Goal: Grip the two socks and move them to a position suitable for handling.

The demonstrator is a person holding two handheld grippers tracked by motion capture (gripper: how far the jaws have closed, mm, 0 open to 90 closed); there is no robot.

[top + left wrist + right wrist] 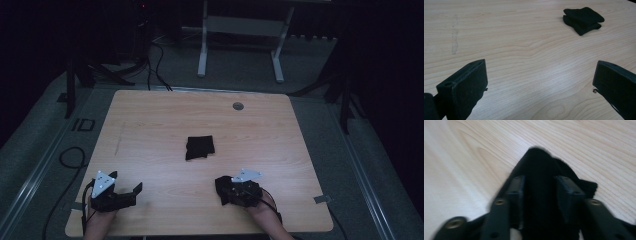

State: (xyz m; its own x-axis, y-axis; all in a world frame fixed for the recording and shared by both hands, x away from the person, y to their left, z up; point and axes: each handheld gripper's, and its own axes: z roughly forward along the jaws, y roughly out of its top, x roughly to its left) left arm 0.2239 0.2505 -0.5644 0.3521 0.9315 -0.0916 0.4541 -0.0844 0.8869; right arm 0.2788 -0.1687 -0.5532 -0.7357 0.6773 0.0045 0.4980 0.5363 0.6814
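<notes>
Two black cloths on the wooden table (165, 120), one folded at centre, one at the near edge.
Right gripper (540, 191) low over the near cloth (541, 162), jaws partly spread with fabric between, grip impossible to tell; left gripper (539, 82) spread wide over bare wood, well apart from the folded cloth (582, 20).

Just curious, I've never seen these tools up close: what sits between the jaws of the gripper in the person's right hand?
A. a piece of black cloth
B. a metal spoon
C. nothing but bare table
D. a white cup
A: in the right gripper view, black cloth lies bunched between the jaws of the right gripper, on the wooden table.
</notes>
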